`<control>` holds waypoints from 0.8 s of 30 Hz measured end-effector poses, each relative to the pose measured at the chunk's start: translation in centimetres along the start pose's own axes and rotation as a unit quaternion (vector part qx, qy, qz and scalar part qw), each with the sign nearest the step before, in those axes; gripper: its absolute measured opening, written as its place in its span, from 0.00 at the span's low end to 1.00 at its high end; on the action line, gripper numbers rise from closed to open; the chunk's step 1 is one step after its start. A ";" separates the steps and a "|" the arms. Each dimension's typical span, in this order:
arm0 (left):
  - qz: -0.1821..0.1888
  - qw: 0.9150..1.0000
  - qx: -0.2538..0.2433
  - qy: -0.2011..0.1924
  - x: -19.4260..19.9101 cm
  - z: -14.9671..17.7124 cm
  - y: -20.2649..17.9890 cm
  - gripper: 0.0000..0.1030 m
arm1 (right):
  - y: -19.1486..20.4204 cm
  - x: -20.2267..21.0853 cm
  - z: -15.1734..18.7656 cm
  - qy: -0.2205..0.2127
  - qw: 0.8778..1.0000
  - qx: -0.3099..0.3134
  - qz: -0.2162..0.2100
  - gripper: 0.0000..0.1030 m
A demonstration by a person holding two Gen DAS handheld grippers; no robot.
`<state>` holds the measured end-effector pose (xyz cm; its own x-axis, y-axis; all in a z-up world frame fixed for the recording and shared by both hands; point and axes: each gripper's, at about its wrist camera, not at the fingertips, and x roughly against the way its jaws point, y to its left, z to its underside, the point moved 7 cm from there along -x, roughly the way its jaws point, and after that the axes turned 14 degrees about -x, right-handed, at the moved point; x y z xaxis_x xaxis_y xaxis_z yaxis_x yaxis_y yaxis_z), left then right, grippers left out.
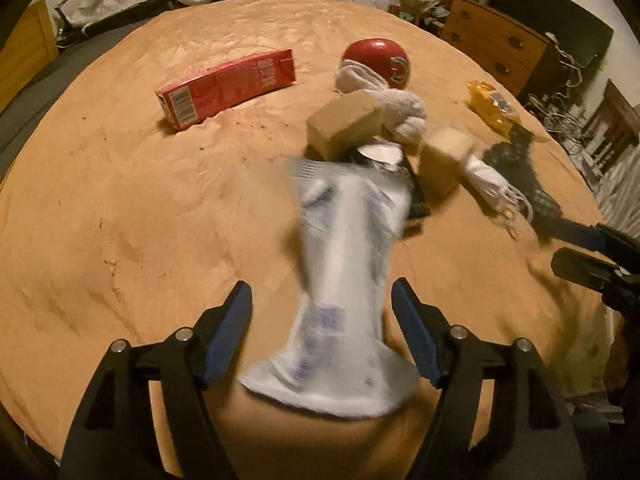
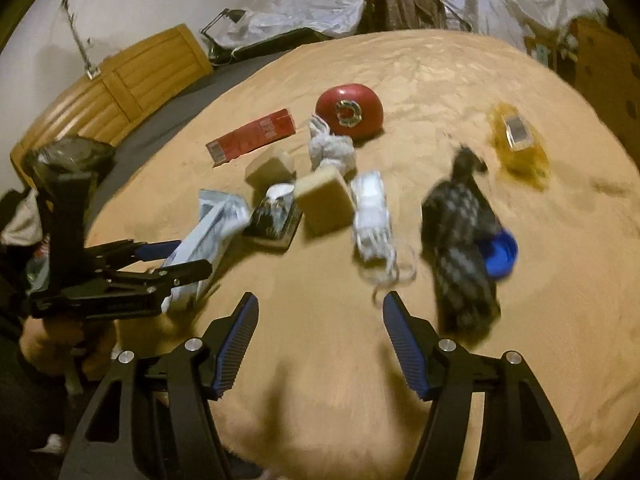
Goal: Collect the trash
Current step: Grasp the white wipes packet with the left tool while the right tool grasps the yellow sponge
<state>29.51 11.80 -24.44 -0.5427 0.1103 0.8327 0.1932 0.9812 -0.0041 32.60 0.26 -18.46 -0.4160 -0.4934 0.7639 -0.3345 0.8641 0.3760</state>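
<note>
A white and blue plastic wrapper (image 1: 348, 280) lies on the tan bed cover, its near end between the open fingers of my left gripper (image 1: 322, 292); the jaws stand wide and do not touch it. The wrapper also shows in the right wrist view (image 2: 208, 236), with the left gripper (image 2: 172, 260) around it. My right gripper (image 2: 320, 308) is open and empty above bare cover, near a white knotted cloth (image 2: 374, 216) and a dark checked cloth (image 2: 460, 236). A red carton (image 1: 226, 86), a yellow wrapper (image 1: 494, 110) and a dark packet (image 2: 274, 216) lie further off.
Two tan sponge blocks (image 1: 344, 122) (image 1: 444, 156), a white rag (image 1: 400, 108), a red round object (image 1: 378, 60) and a blue cap (image 2: 500, 258) lie on the bed. Wooden drawers (image 1: 492, 40) stand at the far right, a wooden headboard (image 2: 120, 84) at the left.
</note>
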 end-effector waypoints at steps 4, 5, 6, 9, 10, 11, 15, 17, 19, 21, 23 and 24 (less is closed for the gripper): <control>0.002 1.000 0.007 0.003 -0.8 -0.2 0.3 0.67 | 0.8 -1.9 -1.8 0.000 0.999 0.028 0.023 0.64; 0.000 1.000 -0.001 0.008 -1.0 -0.1 0.1 0.67 | 0.9 -2.3 -2.3 0.002 0.999 0.033 0.027 0.61; -0.004 1.000 -0.008 0.009 -1.1 0.0 -0.1 0.66 | 0.9 -2.7 -2.6 0.002 0.999 0.036 0.029 0.60; -0.009 1.000 -0.017 0.007 -1.4 0.4 -0.1 0.64 | 1.1 -3.6 -3.9 -0.005 0.999 0.043 0.020 0.57; -0.007 1.000 -0.015 0.004 -1.4 0.4 0.0 0.64 | 1.4 -3.8 -4.4 -0.008 0.999 0.046 0.012 0.56; -0.007 1.000 -0.015 0.003 -1.4 0.4 0.1 0.64 | 1.6 -4.1 -4.9 -0.009 0.999 0.048 0.005 0.56; -0.019 1.000 -0.023 -0.001 -1.7 0.2 -0.2 0.64 | 3.1 -5.5 -5.9 -0.006 0.998 0.063 -0.002 0.56; -0.025 0.999 -0.020 -0.004 -1.7 0.0 -0.1 0.62 | 3.5 -6.5 -6.2 -0.003 0.997 0.072 0.008 0.56; -0.032 0.999 -0.015 -0.009 -1.7 -0.1 0.1 0.57 | 3.5 -7.3 -6.6 -0.004 0.997 0.076 0.023 0.56; -0.035 0.999 -0.010 -0.012 -1.6 -0.1 0.4 0.49 | 3.6 -7.8 -7.0 -0.006 0.996 0.077 0.033 0.56; -0.034 0.999 -0.005 -0.014 -1.3 0.0 0.7 0.46 | 3.6 -8.0 -7.3 -0.010 0.995 0.085 0.045 0.56; -0.032 0.999 -0.004 -0.014 -1.3 0.1 0.8 0.45 | 3.6 -7.8 -7.4 -0.014 0.995 0.085 0.046 0.56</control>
<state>30.31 12.47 -25.56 -0.5761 0.0520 0.8157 0.1644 0.9849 0.0534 40.94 7.94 -19.22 -0.4742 -0.4173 0.7752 -0.4312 0.8778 0.2088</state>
